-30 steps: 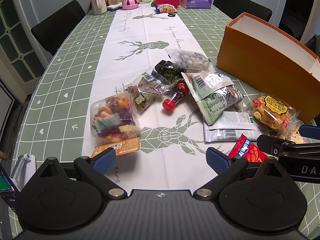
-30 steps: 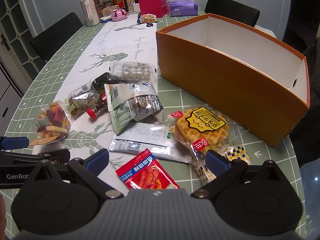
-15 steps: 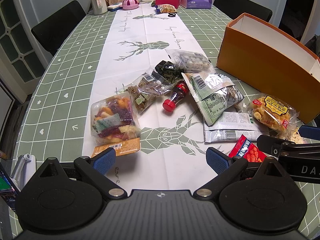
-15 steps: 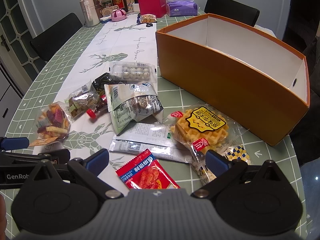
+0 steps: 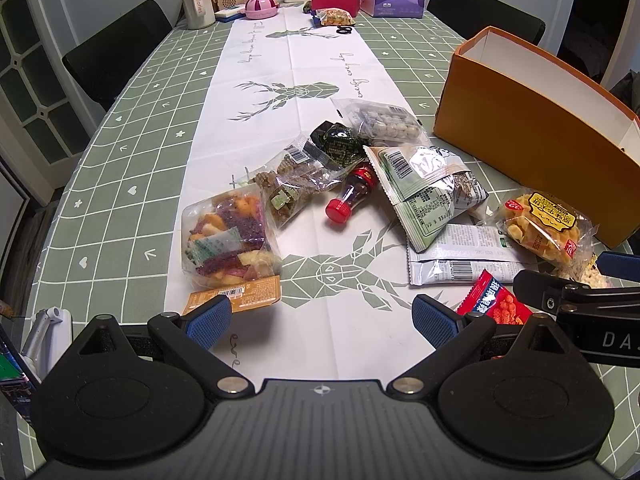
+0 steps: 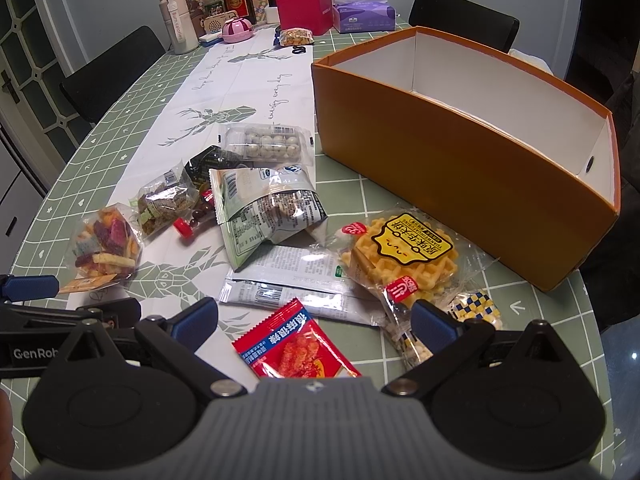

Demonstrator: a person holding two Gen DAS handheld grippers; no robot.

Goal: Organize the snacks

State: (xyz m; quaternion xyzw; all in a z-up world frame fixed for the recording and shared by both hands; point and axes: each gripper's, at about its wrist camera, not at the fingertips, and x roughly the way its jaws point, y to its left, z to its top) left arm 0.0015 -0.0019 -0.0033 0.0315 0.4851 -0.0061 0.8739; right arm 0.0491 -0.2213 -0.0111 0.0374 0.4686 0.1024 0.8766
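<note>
Several snack packs lie scattered on the table: a bag of coloured veggie chips [image 5: 228,236], a small cola-shaped bottle [image 5: 352,192], a green-white pouch [image 6: 268,208], a waffle pack [image 6: 404,256] and a red sachet [image 6: 292,348]. An empty orange box [image 6: 460,148] stands to their right. My left gripper [image 5: 320,316] hovers open near the table's front edge, nothing between its fingers. My right gripper [image 6: 314,318] is open too, just above the red sachet, with the waffle pack ahead of its right finger.
Bottles, a pink box [image 6: 306,10], a tissue pack [image 6: 364,16] and a small snack bag [image 6: 296,36] crowd the far end. Black chairs [image 5: 116,48] stand at the left and the far right. A white deer-print runner [image 5: 292,92] covers the middle.
</note>
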